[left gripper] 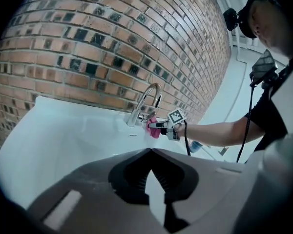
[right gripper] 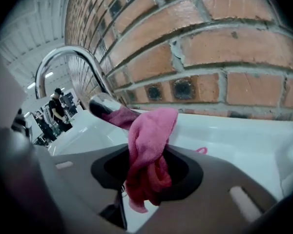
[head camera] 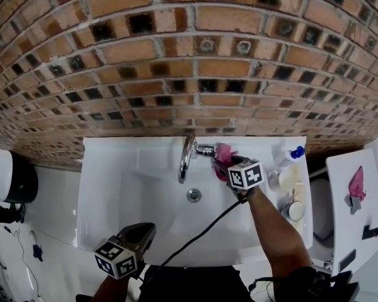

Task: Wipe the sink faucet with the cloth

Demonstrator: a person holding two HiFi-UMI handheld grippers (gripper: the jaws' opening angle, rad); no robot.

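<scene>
A chrome gooseneck faucet [head camera: 187, 156] stands at the back of the white sink [head camera: 107, 200]. Its side handle [head camera: 206, 149] points right. My right gripper [head camera: 222, 163] is shut on a pink cloth [head camera: 224, 153], which presses against that handle. In the right gripper view the cloth [right gripper: 149, 147] hangs bunched between the jaws and touches the handle [right gripper: 103, 106], with the spout [right gripper: 63, 56] arching to the left. My left gripper [head camera: 143, 231] hovers at the sink's front edge, shut and empty. Its own view shows the faucet [left gripper: 147, 100] and the cloth [left gripper: 154, 129] far ahead.
A brick wall [head camera: 189, 55] rises behind the sink. Bottles and small containers [head camera: 290, 175] crowd the sink's right ledge. The drain [head camera: 194, 195] lies mid-basin. A white surface with a pink item [head camera: 356, 184] stands at the right, and a black-and-white bin [head camera: 9, 178] at the left.
</scene>
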